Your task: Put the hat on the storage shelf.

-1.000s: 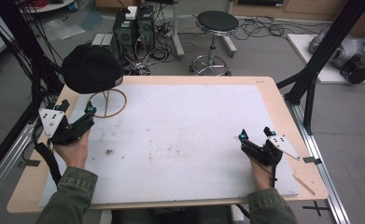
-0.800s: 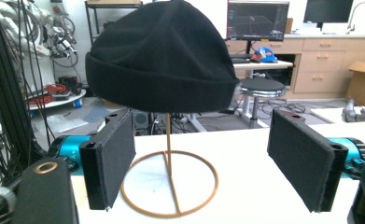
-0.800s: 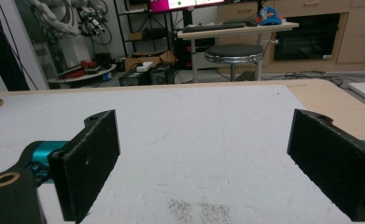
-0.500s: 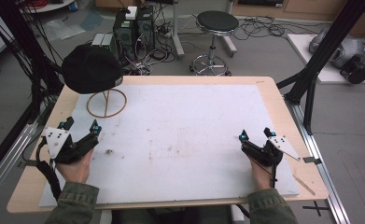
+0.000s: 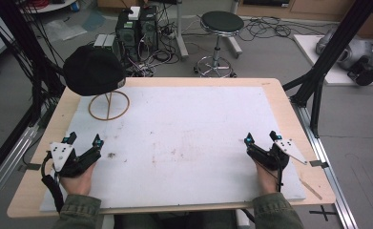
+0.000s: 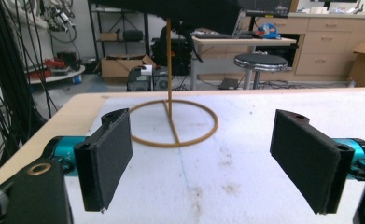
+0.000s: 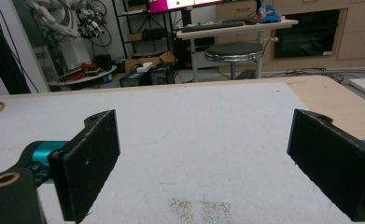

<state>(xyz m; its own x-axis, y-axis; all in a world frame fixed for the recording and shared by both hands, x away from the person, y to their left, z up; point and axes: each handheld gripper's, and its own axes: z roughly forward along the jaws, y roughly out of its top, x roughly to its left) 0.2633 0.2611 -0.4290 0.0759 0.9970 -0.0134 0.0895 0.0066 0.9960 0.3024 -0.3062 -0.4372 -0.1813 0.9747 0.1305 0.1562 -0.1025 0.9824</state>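
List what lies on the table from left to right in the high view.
Left tongs → black cap on its wooden stand → right tongs, all over the white board.

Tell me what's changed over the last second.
The left gripper drew back from beside the stand toward the table's near edge, jaws open and empty. The right gripper, the cap on the stand and the white mat stayed put.
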